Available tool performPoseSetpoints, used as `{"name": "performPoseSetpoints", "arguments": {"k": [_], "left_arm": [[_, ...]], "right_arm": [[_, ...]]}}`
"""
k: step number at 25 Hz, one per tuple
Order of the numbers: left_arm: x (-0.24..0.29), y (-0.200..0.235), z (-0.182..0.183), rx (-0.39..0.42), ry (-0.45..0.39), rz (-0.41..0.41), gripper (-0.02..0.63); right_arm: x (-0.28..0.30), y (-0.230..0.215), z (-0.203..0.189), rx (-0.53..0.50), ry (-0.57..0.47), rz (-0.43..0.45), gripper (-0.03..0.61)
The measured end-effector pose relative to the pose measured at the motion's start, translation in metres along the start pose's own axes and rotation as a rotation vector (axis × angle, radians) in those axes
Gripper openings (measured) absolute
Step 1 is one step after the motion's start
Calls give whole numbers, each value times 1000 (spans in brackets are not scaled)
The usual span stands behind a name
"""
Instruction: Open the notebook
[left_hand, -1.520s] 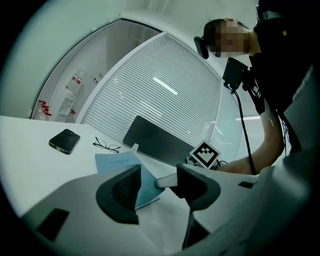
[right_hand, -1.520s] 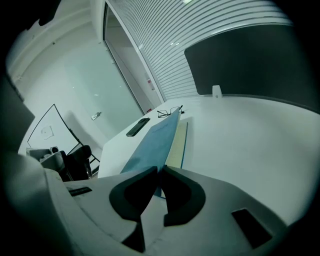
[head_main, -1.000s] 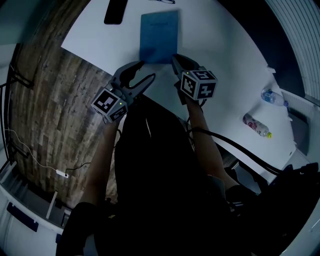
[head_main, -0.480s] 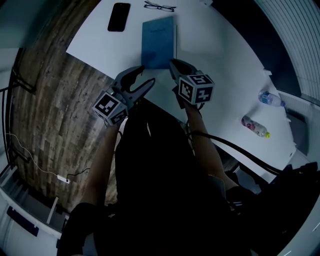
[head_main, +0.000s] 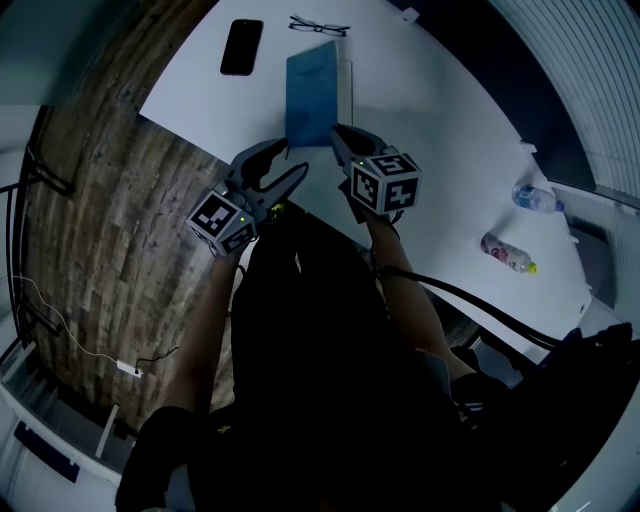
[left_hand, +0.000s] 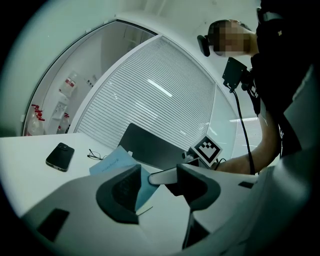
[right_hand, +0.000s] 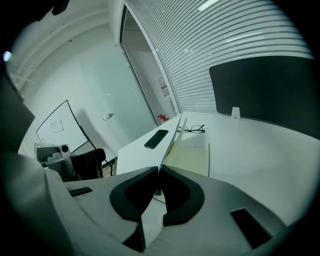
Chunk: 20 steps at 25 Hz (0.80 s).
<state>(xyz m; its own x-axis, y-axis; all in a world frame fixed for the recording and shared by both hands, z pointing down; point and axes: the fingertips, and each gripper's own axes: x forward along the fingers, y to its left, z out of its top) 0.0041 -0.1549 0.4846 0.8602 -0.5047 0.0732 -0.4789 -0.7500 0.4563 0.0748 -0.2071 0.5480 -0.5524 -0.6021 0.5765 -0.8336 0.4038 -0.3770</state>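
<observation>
The blue notebook (head_main: 312, 92) lies on the white table (head_main: 440, 130), with its cover lifted off the pages. My right gripper (head_main: 340, 137) is shut on the near edge of that cover. In the right gripper view the cover (right_hand: 173, 136) stands edge-on above the jaws (right_hand: 159, 172), and a pale yellow page (right_hand: 194, 155) lies flat to its right. My left gripper (head_main: 287, 163) hovers open just left of the right one, near the table's front edge. In the left gripper view the blue cover (left_hand: 116, 161) shows past the open jaws (left_hand: 159, 186), which hold nothing.
A black phone (head_main: 241, 46) lies left of the notebook and a pair of glasses (head_main: 320, 25) beyond it. Two plastic bottles (head_main: 535, 196) (head_main: 512, 252) lie far right on the table. A dark panel (right_hand: 265, 90) stands behind. Wooden floor (head_main: 110, 200) lies to the left.
Both grippers have risen a little. The right one has lifted the notebook's cover further, so the blue face looks narrower and a strip of page shows beside it.
</observation>
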Motion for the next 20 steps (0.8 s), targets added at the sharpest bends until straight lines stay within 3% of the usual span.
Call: {"name": "performPoseSetpoints", "arguments": {"k": [20], "left_arm": [[-32,18,9,-18,-60,45,219]], "right_arm": [[14,48,17,-83,2,64,23]]}}
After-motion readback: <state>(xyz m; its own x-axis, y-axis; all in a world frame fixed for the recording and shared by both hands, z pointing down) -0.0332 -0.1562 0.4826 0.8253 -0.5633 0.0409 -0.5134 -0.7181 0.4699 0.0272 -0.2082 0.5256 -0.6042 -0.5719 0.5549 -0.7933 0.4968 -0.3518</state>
